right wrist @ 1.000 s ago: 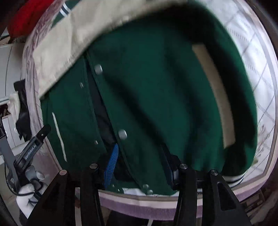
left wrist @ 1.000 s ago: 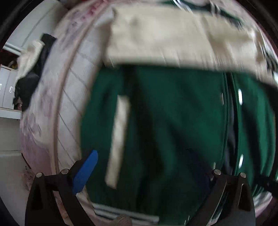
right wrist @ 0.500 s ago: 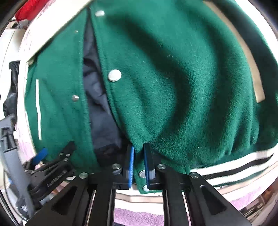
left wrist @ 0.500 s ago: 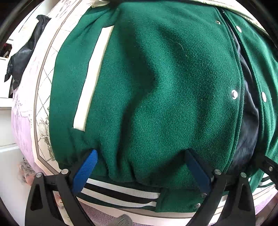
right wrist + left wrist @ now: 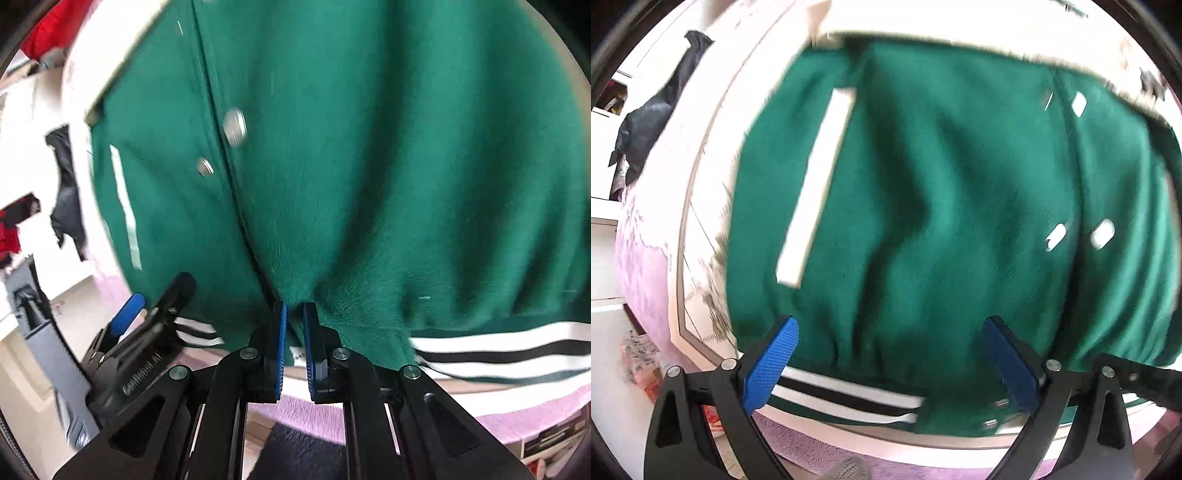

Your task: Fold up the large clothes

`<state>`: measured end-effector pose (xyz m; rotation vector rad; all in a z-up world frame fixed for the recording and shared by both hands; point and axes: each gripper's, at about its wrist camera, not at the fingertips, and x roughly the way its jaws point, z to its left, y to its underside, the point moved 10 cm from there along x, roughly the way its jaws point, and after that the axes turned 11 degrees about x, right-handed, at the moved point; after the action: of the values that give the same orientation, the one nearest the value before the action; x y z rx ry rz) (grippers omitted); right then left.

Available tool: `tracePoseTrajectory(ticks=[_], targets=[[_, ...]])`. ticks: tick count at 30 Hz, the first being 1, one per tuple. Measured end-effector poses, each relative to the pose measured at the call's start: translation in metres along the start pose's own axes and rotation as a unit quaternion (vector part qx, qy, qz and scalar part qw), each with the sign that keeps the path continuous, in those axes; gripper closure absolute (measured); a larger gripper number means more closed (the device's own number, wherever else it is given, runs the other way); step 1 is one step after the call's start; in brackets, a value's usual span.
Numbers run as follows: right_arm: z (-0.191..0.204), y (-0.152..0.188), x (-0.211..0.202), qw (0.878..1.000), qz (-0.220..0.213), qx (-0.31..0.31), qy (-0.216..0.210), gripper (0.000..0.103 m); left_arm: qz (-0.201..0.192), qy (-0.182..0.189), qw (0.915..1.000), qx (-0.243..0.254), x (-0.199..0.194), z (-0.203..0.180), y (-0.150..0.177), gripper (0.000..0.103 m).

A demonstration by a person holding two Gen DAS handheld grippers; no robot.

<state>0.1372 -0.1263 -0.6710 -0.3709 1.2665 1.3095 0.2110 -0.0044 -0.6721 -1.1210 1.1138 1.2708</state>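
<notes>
Since 0.5 s ago, the front gap showing dark lining is being seen closed: both front panels of the green jacket [image 5: 923,221] are now lying edge to edge, w/ snaps [image 5: 1102,234] paired on either side of the seam. Both views are being blurred by motion.

No containers are being shown; the jacket is being spread flat on a pale quilted bedspread [image 5: 701,184], w/ its striped hem [image 5: 849,400] nearest the cameras and a cream sleeve across the far side.

The left gripper [image 5: 890,363] is being held wide open over the hem, blue pads [image 5: 772,365] apart and straddling the gathered green cloth just above the stripes; whether the pads are touching the cloth cannot be told. The right gripper [image 5: 294,350] is being held nearly closed, pinching the jacket's front edge at the hem, w/ green cloth caught btwn its narrow-set pads [image 5: 280,347].

Edges: the bedspread's border line is being seen just left of the jacket's side, w/ bare quilt btwn them. A lilac blanket edge [image 5: 642,280] is hanging below the hem. A dark garment [image 5: 646,125] is lying well apart at the far left. In the right wrist view the left gripper is being seen low at left, near the hem.
</notes>
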Motion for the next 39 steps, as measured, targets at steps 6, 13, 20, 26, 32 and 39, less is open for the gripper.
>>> tracePoseTrajectory(ticks=[6,13,20,26,32,39], targets=[[-0.024,-0.066,-0.129,0.989,-0.144,0.022,0.007,0.033,-0.068,0.039,0.9968,0.017,-0.033,-0.070,-0.093,0.000],[-0.032,-0.200,-0.198,0.974,-0.222,0.018,0.045,0.033,-0.058,-0.024,0.9961,0.062,0.023,-0.124,-0.184,0.000],[-0.038,-0.289,-0.160,0.982,-0.177,-0.025,0.062,0.088,-0.034,-0.013,0.9990,0.026,0.059,-0.109,-0.187,0.000],[-0.130,-0.301,-0.185,0.956,-0.204,0.186,-0.101,0.096,-0.027,-0.009,0.9993,0.024,0.065,-0.100,-0.179,0.000],[-0.107,-0.276,-0.203,0.983,-0.163,0.080,-0.022,0.046,-0.022,-0.018,0.9991,0.032,0.060,-0.094,-0.176,0.000],[-0.166,-0.232,-0.197,0.985,-0.139,0.078,0.066,0.076,-0.022,-0.022,0.9989,0.034,0.055,-0.113,-0.180,0.000]])
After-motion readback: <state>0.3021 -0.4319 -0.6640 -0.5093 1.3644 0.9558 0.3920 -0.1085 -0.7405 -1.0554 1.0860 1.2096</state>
